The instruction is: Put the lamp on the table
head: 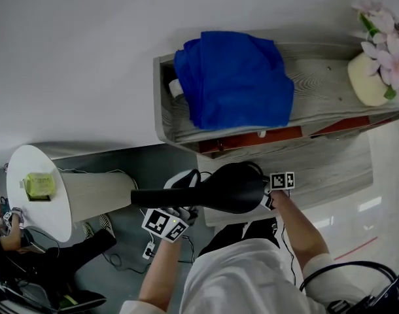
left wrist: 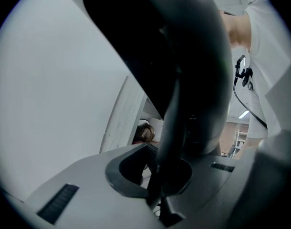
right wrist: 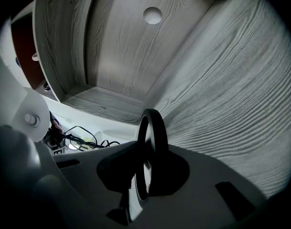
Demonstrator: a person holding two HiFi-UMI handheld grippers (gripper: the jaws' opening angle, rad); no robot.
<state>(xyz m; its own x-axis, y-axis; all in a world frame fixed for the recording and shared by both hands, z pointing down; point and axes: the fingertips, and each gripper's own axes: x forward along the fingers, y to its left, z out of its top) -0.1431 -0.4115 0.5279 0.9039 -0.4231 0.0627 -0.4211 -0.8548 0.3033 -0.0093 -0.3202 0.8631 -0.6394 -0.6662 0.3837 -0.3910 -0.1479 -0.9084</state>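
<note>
I hold the lamp lying on its side in the air below the grey wooden table (head: pixel 330 93). Its white shade (head: pixel 88 196) points left, and its black stem (head: pixel 157 198) leads to the round black base (head: pixel 232 188). My left gripper (head: pixel 185 207) is shut on the stem next to the base; in the left gripper view the stem (left wrist: pixel 171 128) passes between the jaws of that gripper (left wrist: pixel 160 187). My right gripper (head: pixel 266 198) is shut on the base's rim (right wrist: pixel 152 128), which stands edge-on in the right gripper (right wrist: pixel 135 190). The shade (right wrist: pixel 33 118) shows at the left there.
A blue cloth (head: pixel 235 77) lies on the table's left half. A white vase of pink flowers (head: pixel 376 70) stands at its right end. Red-brown drawer fronts (head: pixel 258 139) sit under the top. Cables and a power strip (head: pixel 149 248) lie on the floor; another person (head: pixel 29 254) is at bottom left.
</note>
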